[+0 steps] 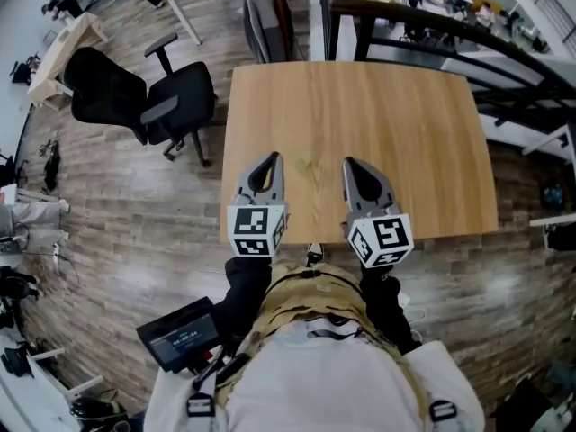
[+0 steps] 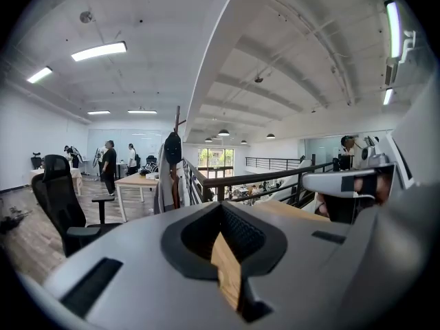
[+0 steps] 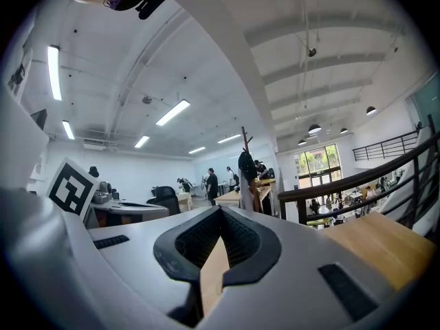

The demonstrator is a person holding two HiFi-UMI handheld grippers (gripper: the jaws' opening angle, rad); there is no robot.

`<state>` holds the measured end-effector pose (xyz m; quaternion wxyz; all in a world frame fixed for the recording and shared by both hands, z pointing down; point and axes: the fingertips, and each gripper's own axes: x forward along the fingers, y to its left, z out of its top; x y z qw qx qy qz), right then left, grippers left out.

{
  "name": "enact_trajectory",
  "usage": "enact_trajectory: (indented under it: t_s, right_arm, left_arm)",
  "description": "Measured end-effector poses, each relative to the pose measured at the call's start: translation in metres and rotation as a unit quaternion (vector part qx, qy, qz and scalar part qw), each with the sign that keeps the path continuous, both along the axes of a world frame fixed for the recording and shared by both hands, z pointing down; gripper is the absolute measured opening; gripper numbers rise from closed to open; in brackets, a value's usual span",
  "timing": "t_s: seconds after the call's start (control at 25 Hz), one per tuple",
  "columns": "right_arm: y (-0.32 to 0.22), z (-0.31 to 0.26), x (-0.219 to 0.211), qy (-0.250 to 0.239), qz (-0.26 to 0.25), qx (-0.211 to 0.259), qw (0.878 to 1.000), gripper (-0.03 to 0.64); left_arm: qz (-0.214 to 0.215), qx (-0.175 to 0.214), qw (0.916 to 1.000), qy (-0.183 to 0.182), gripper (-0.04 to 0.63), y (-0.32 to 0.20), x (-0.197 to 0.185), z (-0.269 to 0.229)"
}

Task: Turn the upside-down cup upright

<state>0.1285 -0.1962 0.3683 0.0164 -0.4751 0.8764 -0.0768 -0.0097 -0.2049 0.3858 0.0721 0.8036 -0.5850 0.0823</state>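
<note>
No cup in view
Left gripper (image 1: 273, 158) and right gripper (image 1: 350, 163) clenched, empty, over table (image 1: 405, 133) near edge; table bare, cup unseen; I'd locate it first, then open jaws.

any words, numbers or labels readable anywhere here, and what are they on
black device's screen: pale digits, too blurred to read
left marker cube, right marker cube: black-and-white square codes, no words
nothing else legible
</note>
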Motion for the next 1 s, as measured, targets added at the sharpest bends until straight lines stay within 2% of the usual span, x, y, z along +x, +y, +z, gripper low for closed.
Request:
enact_trajectory:
  t_s: [0.32,0.52,0.68,1.0]
  right_arm:
    - [-0.011,0.026,-0.003,0.002,-0.004,-0.033,0.999,0.021]
    - [-0.023,0.044,-0.017,0.009,-0.019,-0.059,0.998,0.021]
    - [-0.030,0.063,-0.037,0.025,-0.033,-0.081,0.996,0.021]
    - [-0.047,0.095,-0.072,0.055,-0.038,-0.117,0.991,0.021]
  left_arm:
    - [0.011,-0.008,0.9999,-0.001,0.002,-0.012,0.006,0.013]
    - [-0.007,-0.035,0.9993,-0.005,0.002,-0.014,-0.011,0.031]
    - [-0.024,-0.059,0.9979,0.013,0.002,-0.016,-0.028,0.053]
    - [-0.007,-0.108,0.9938,0.023,0.002,-0.036,-0.042,0.104]
